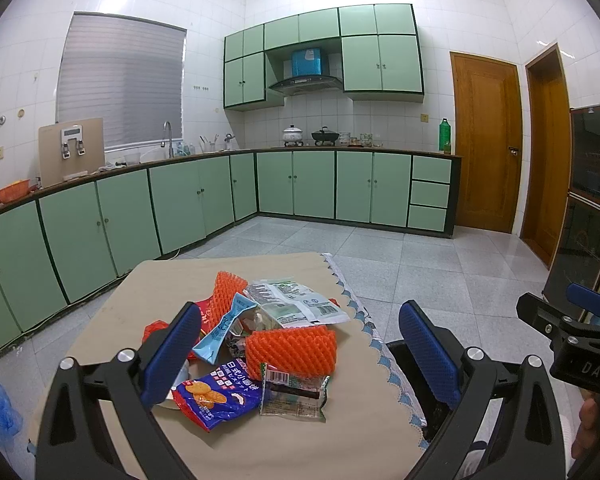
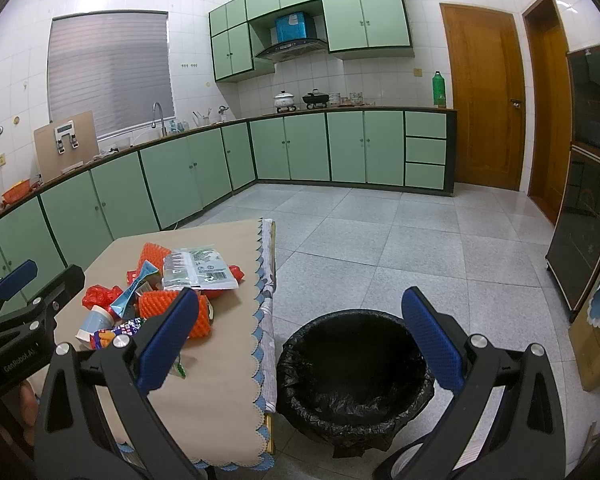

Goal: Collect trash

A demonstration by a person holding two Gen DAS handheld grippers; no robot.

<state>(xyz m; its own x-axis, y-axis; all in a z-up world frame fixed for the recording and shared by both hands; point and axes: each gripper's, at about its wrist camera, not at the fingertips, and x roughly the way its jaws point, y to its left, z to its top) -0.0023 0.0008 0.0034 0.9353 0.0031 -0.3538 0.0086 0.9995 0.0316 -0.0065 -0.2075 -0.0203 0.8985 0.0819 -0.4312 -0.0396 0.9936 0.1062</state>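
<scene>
**Two open grippers, one heap of trash**

Both our grippers hang empty with jaws spread wide. Our left gripper point(image 1: 300, 348) frames the trash heap point(image 1: 256, 340) on the table point(image 1: 340, 432); our right gripper point(image 2: 300, 340) looks down over the table's edge at the bin point(image 2: 356, 380) on the floor.

Nearest in the left view lie a blue snack bag point(image 1: 216, 396) and a clear wrapper point(image 1: 292, 396), side by side at the front of the heap. Just behind them sits an orange foam net point(image 1: 292, 348), with a pale blue pouch point(image 1: 226, 328) leaning to its left. Farther back we see a white-green packet point(image 1: 300, 300) and a second foam net point(image 1: 226, 288) standing behind the pouch. Only a dark sliver of the bin shows here, beside the right finger.

The right view gives what the left lacks: the whole bin, lined with a black bag point(image 2: 320, 408), standing just beside the table's scalloped cloth edge point(image 2: 260, 320). It also shows a small cup point(image 2: 94, 322) on its side at the heap's left, and a red wrapper point(image 2: 100, 294) behind it. Our left gripper point(image 2: 20, 300) appears at that view's left margin.

Beyond, both views show green cabinets point(image 1: 292, 184), a stove hood point(image 1: 304, 82) and wooden doors point(image 1: 486, 144).
</scene>
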